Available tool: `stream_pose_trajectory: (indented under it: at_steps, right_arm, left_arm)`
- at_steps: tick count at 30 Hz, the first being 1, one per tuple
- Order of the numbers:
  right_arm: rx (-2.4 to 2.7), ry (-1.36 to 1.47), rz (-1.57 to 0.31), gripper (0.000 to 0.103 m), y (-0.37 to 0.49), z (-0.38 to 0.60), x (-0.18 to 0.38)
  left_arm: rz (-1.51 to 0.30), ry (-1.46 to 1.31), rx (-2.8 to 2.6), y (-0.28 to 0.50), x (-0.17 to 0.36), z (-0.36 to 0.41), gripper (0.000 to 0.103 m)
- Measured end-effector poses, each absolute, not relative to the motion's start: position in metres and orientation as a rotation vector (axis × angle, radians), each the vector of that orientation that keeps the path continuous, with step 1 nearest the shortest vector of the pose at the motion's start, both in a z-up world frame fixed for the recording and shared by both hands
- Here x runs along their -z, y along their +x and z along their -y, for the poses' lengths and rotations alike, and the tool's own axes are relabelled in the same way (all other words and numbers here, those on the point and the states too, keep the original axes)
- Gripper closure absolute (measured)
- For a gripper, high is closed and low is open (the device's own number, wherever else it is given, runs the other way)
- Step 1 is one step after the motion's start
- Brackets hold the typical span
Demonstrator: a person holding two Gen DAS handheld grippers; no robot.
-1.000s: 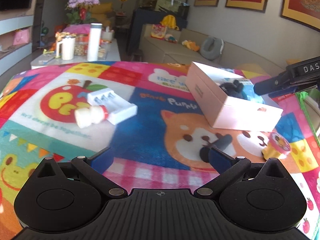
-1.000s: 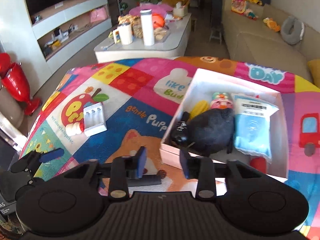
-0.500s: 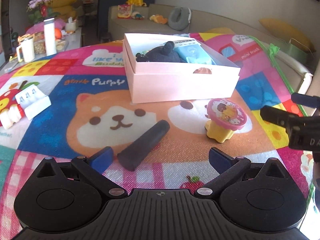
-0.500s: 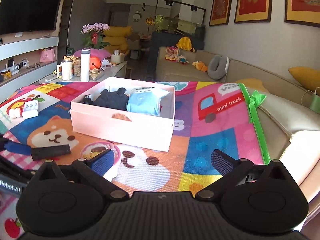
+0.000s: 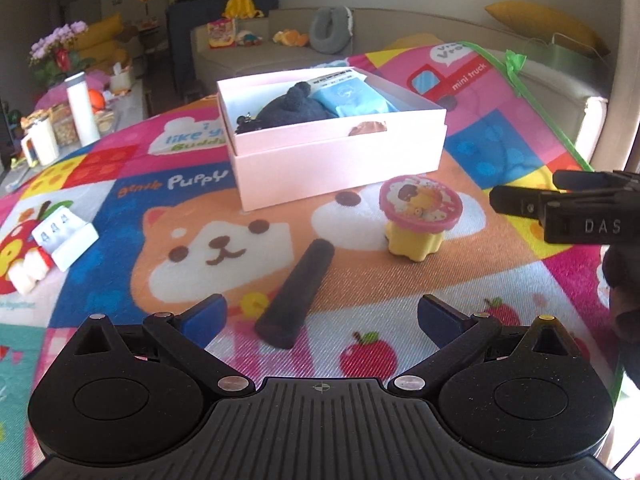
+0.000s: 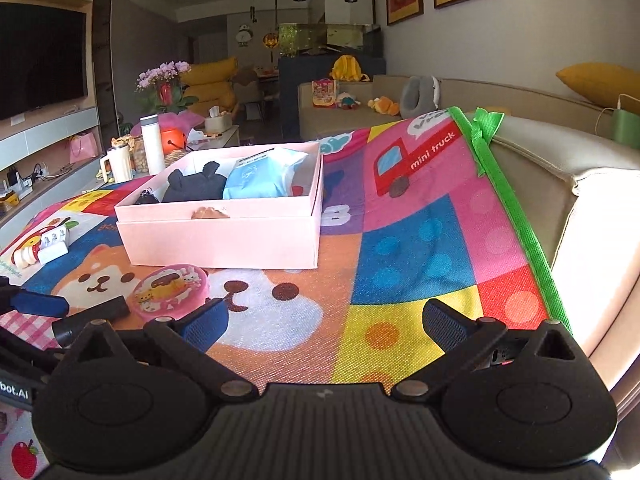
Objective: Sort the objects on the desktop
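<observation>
Jaws of both grippers spread empty, black cylinder (image 5: pixel 294 292) before left gripper (image 5: pixel 320 314), pink box (image 5: pixel 336 160) beyond, lidded yellow cup (image 5: pixel 418 220) beside.

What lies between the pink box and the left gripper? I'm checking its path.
In the left wrist view, a black cylinder lies on the mat between the left gripper and the pink box.

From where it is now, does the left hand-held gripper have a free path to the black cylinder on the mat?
Probably yes. The left hand-held gripper is open, the black cylinder lies just ahead between its fingers, and nothing sits between them on the mat.
</observation>
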State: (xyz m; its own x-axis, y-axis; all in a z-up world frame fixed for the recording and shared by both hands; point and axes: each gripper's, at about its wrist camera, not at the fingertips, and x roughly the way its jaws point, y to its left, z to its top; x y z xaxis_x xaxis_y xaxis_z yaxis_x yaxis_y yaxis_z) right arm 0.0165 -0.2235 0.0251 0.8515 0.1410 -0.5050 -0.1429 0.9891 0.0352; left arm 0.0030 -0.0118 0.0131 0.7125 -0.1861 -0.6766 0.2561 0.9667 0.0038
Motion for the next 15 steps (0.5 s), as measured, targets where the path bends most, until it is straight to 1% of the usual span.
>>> stream_pose_trajectory:
  at_steps: [9, 13, 14, 15]
  right_arm:
    - [-0.165, 0.012, -0.553, 0.0, 0.014, 0.215, -0.027]
    - [-0.262, 0.024, -0.495, 0.0, 0.001, 0.205, -0.041]
    - [-0.287, 0.022, -0.474, 0.002, -0.001, 0.199, -0.046]
    - [-0.317, 0.008, -0.458, 0.013, -0.003, 0.19, -0.053]
  left_arm:
    - [-0.74, 0.128, 0.125, -0.003, -0.007, -0.013, 0.0]
    - [-0.746, 0.112, 0.121, -0.005, -0.008, -0.021, 0.0]
    - [-0.747, 0.11, 0.128, -0.007, -0.008, -0.022, 0.0]
    - [-0.748, 0.112, 0.134, -0.009, -0.007, -0.023, 0.0]
